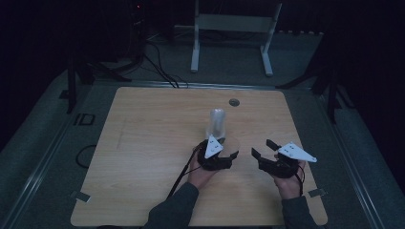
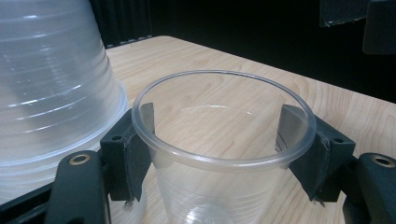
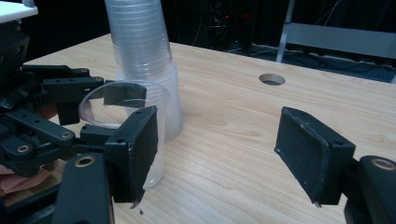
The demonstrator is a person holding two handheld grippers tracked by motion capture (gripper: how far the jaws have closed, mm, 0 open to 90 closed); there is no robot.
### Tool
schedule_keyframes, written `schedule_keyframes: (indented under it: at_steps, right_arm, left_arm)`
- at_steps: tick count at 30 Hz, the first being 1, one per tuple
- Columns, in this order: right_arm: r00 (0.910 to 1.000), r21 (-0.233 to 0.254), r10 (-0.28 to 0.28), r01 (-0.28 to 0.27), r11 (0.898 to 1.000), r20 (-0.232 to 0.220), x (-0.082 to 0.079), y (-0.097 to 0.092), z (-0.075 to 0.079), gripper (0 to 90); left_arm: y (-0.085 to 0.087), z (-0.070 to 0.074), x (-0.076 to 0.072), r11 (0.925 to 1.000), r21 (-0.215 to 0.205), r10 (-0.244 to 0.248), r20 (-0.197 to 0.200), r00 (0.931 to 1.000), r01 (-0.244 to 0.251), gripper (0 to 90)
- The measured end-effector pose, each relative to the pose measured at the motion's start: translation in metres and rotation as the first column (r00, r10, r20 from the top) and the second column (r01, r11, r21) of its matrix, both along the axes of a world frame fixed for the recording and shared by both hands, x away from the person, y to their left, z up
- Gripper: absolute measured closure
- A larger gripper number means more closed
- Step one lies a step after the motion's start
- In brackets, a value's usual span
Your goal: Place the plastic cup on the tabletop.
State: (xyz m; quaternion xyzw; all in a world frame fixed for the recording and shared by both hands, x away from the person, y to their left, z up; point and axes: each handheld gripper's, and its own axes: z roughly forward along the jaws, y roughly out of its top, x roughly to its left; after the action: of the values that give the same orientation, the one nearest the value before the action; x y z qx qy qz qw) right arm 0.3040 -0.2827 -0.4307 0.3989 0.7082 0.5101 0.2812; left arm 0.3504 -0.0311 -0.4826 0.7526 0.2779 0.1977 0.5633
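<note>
Jaws of the left gripper (image 1: 224, 151) clamp a single clear cup (image 2: 219, 154) upright, just right of the inverted cup stack (image 3: 144, 60), keeping it steady; right gripper (image 3: 224, 154) waits open, empty, nearby.

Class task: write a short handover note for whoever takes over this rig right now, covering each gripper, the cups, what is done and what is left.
Left gripper: shut on a single clear cup, upright on the table, pads on its rim.
Right gripper: open, holding nothing, beside that cup.
Stack of clear cups: upside down, just behind the single cup.
Done: one cup stands apart from the stack.
Left: probably to set this cup down and release it; the stack remains.
</note>
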Motion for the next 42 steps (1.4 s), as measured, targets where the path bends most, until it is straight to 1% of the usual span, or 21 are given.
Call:
schedule_keyframes:
  at_steps: [5, 8, 13, 16, 18, 21, 24, 28, 35, 42]
  right_arm:
    - [1.0, -0.001, 0.0, 0.0, 1.0, -0.001, 0.0, 0.0, 0.0, 29.4]
    - [1.0, 0.0, 0.0, 0.0, 1.0, 0.0, 0.0, 0.0, 0.0, 29.4]
    - [1.0, 0.0, 0.0, 0.0, 1.0, -0.002, 0.0, 0.0, 0.0, 29.4]
    - [1.0, 0.0, 0.0, 0.0, 1.0, -0.002, 0.0, 0.0, -0.001, 29.4]
    - [1.0, 0.001, -0.001, 0.001, 1.0, -0.002, 0.0, 0.0, -0.001, 29.4]
    - [1.0, 0.0, 0.0, 0.0, 1.0, -0.002, 0.0, 0.001, -0.001, 29.4]
    - [1.0, 0.001, 0.001, -0.001, 1.0, -0.003, 0.0, 0.001, -0.001, 29.4]
    - [1.0, 0.0, 0.001, -0.001, 1.0, -0.004, 0.0, 0.001, -0.001, 29.4]
    - [1.0, 0.0, -0.001, 0.001, 1.0, -0.004, 0.0, 0.001, -0.001, 29.4]
    - [1.0, -0.001, -0.001, 0.001, 1.0, -0.004, 0.0, 0.0, -0.001, 29.4]
  left_arm:
    - [-0.001, -0.002, -0.001, 1.0, 0.008, -0.001, -0.007, 1.0, 0.001, 28.3]
    - [-0.001, -0.002, -0.001, 0.9998, 0.018, 0.007, -0.006, 1.0, -0.007, 28.0]
    - [0.0, -0.003, -0.002, 0.9997, 0.023, 0.002, -0.021, 0.9998, -0.001, 26.9]
    - [0.0, -0.005, -0.001, 0.9996, 0.027, -0.001, -0.036, 0.9994, 0.002, 24.5]
    - [0.0, -0.006, -0.001, 0.9992, 0.038, -0.01, -0.047, 0.9988, 0.012, 23.9]
    - [0.0, -0.007, -0.001, 0.9987, 0.05, -0.007, -0.059, 0.9982, 0.01, 20.9]
    - [0.002, -0.007, -0.001, 0.9986, 0.052, -0.004, -0.066, 0.9978, 0.008, 19.2]
    - [0.003, -0.008, -0.002, 0.9979, 0.062, -0.014, -0.073, 0.9972, 0.018, 17.0]
    - [0.008, -0.01, -0.003, 0.9988, 0.049, -0.005, -0.082, 0.9966, 0.009, 15.0]
    - [0.013, -0.011, -0.004, 0.9994, 0.036, 0.0, -0.086, 0.9963, 0.003, 15.0]
